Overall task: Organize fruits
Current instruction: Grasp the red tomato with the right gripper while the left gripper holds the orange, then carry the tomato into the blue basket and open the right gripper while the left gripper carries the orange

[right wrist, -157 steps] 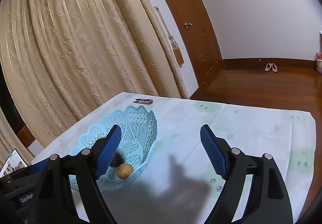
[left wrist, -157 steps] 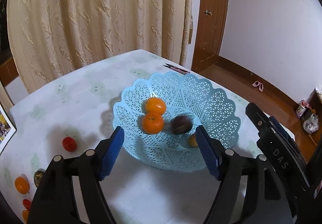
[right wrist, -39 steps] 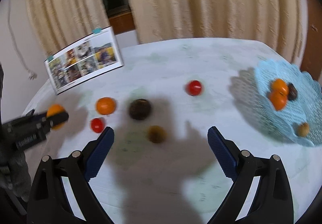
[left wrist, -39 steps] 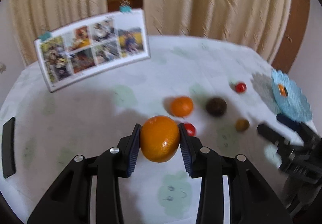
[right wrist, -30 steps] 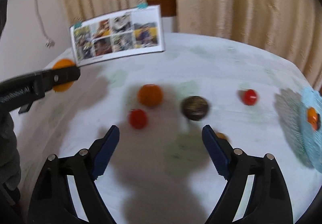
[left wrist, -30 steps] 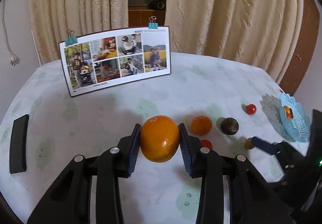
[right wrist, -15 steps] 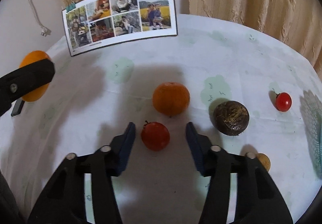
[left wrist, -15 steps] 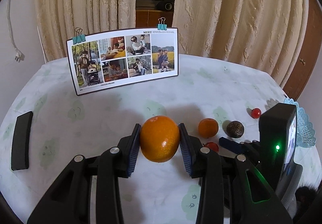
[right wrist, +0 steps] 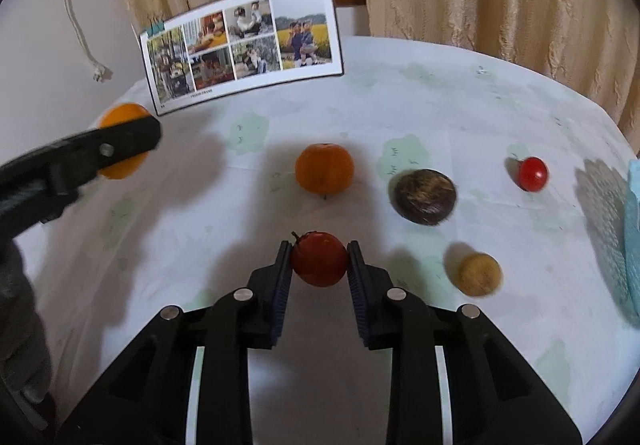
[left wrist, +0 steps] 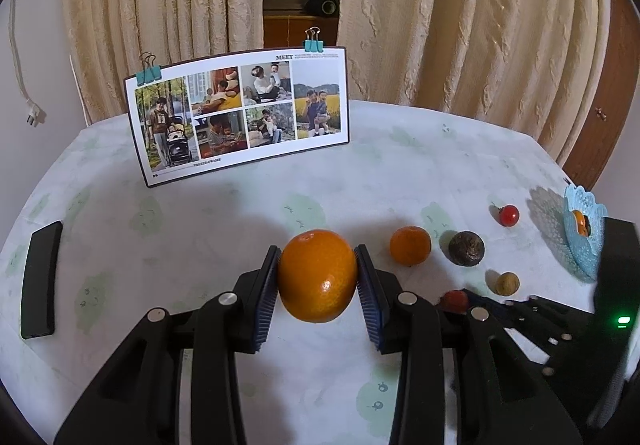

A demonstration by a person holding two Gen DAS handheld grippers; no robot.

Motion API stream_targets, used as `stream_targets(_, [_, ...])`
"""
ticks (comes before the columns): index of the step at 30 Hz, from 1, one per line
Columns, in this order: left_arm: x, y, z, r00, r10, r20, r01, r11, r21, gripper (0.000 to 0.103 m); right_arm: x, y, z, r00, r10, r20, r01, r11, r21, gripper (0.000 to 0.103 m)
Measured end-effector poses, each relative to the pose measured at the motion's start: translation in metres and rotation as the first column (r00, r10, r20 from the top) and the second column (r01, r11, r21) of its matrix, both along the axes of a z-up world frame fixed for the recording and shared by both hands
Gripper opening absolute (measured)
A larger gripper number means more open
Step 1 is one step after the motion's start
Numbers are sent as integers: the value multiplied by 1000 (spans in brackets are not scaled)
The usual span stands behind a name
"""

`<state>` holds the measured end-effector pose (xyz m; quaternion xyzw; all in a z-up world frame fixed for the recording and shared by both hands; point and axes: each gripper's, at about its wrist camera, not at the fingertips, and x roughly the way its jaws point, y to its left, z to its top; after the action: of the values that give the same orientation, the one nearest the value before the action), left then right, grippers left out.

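Our left gripper [left wrist: 317, 279] holds a large orange [left wrist: 317, 275] clear of the table, while our right gripper [right wrist: 319, 263] pinches a red fruit [right wrist: 319, 264] low over the cloth. We judge both picks made; next comes carrying them right to the blue basket [left wrist: 585, 241], past the loose fruits.

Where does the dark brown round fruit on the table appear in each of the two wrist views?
Left wrist view: the dark brown round fruit lies right of centre, beside the loose orange.
Right wrist view: it lies right of centre, again just right of that orange.
Shared landmark: the clipped photo collage board at the table's far side.
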<state>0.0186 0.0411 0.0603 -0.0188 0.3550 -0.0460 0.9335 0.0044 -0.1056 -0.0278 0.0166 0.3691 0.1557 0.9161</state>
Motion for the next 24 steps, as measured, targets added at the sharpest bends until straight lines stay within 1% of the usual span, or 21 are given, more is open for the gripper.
stream_targets(7, [-2,-11,-3,1000,-22,0,22,1000,22,38,-24,-25,14,998,-45,34,43,997,69,28])
stream_targets(12, [-6,-19,-3,999,-32,17,31,998,50,38,-36,-47,23,994,-93,59,86,991,106,28])
stream_targets(18, [-10,-29,-3,998,-52,27,50,996,76,38,-46,-76,32,984,-158,86,146,980,134,29])
stream_targets(24, [-14,-40,-2,997,-70,34,66,993,93,38,-52,-112,37,964,-244,106,226,961,158,28])
